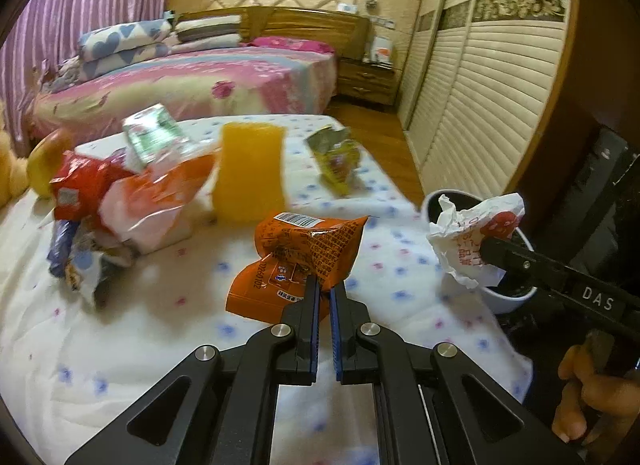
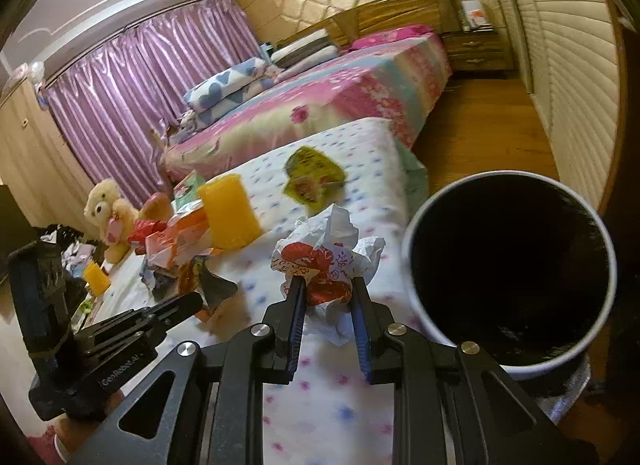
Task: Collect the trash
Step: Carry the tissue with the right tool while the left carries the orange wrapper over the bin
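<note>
Black linkage arms of the left gripper (image 1: 325, 285) filled the bottom of its own view, the two blue-padded fingers (image 1: 314, 305) pinched nearly together on the lower edge of an orange snack wrapper (image 1: 308, 253). That wrapper was lifted above the white dotted bedspread (image 1: 160, 345), with its barcode end uppermost.

Off to that gripper's right, the right gripper (image 2: 327, 293) clamped a crumpled white paper wrapper (image 2: 324, 261) printed in red. Its fingers stood a little apart with the paper wad squeezed between them. In the left wrist view this paper wrapper (image 1: 476, 233) hung right at the rim of a round white bin (image 1: 508, 293) with a black interior. In the right wrist view the bin (image 2: 416, 305) sat just to the right of the held paper, beside the bed edge.

Farther out on the bedspread stood an upright orange-yellow block (image 1: 250, 173). To its left lay a heap of red, orange and white packets (image 1: 120, 201), topped by a green carton (image 1: 154, 137). To its right a yellow-green foil wrapper (image 1: 336, 157) lay on its own, well apart from the heap. A cream teddy bear (image 2: 108, 213) sat beyond the heap. Behind everything stood a second bed under a pink floral cover (image 1: 208, 81) and purple striped curtains (image 1: 80, 5).
</note>
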Motion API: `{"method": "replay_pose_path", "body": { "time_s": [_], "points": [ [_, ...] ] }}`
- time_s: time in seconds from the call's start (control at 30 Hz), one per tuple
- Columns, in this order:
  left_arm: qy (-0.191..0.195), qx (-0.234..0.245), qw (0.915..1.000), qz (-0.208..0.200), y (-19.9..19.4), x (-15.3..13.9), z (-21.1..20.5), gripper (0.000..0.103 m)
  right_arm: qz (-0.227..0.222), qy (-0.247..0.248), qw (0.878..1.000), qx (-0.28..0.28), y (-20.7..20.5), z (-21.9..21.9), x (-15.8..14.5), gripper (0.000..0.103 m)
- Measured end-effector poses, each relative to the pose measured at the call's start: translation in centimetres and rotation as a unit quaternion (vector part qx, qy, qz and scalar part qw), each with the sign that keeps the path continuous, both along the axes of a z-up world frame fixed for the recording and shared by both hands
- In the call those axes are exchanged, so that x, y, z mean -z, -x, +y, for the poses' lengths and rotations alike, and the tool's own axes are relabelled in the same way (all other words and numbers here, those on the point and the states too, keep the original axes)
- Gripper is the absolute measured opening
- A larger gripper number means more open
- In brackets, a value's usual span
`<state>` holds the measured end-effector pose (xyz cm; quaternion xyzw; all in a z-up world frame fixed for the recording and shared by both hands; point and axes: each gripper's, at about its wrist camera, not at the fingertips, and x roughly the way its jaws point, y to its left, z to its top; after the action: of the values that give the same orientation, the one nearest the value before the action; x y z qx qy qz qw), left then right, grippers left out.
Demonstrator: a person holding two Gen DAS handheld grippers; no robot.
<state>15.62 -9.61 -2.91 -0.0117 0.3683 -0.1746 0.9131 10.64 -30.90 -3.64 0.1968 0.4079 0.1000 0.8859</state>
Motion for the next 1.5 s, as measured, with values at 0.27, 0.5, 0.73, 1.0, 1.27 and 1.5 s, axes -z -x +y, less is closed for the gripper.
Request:
{"method": "replay_pose_path", "body": {
  "time_s": [0.27,0.5,0.73,1.0,1.27,1.5],
  "points": [
    [0.001,0.043,0.9991,0.000,-1.2,-0.1,-2.7,0.004,-0.001,0.012,0.999,0.047,1.3,-4.0,-0.2,0.022],
    [-0.004,0.077,0.9970,0.004,-2.7,0.2,-5.6,0.004,0.004,0.018,0.996,0.084,2.0,-6.9,0.0,0.022],
    [-0.014,0.105,0.9944,0.003,-4.0,0.5,-8.7,0.004,0.010,0.017,0.994,0.110,2.4,-9.2,0.6,0.023],
    [-0.021,0.126,0.9917,0.014,-5.7,1.3,-12.3,0.004,0.023,0.019,0.992,0.124,2.2,-11.2,1.5,0.023],
    [-0.022,0.135,0.9902,0.028,-7.2,2.1,-14.3,0.004,0.033,0.017,0.990,0.132,1.7,-12.7,2.3,0.024],
    [-0.023,0.141,0.9889,0.042,-8.2,3.0,-15.3,0.007,0.044,0.013,0.990,0.132,0.9,-13.4,3.1,0.027]
  ]
}}
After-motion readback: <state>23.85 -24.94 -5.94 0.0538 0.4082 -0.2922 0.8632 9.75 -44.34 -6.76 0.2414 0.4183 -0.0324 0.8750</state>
